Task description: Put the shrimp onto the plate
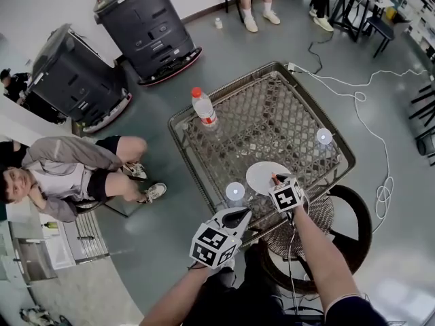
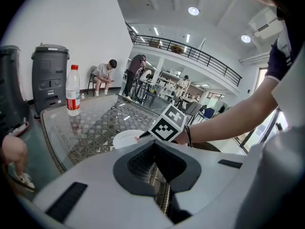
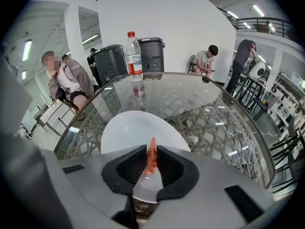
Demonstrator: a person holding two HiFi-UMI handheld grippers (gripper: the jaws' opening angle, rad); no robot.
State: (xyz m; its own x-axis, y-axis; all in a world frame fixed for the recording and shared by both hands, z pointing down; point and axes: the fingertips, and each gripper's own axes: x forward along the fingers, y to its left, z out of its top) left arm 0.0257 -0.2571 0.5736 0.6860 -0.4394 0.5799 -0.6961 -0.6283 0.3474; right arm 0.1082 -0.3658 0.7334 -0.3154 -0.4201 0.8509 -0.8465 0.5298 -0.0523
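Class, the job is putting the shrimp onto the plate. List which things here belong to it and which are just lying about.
Belongs: shrimp; right claw gripping it; white plate.
Lying about: water bottle; white cable on the floor; grey bins; idle left claw.

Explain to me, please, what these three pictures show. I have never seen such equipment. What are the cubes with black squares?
No robot here: a person holds a two-jaw tool in each hand. The marked cubes belong to those tools. One picture comes from a camera on the person's head, looking down; the others from a camera on each tool. On the glass table stand a white plate and a bottle. The right tool grips an orange shrimp over the plate; the left tool holds nothing.
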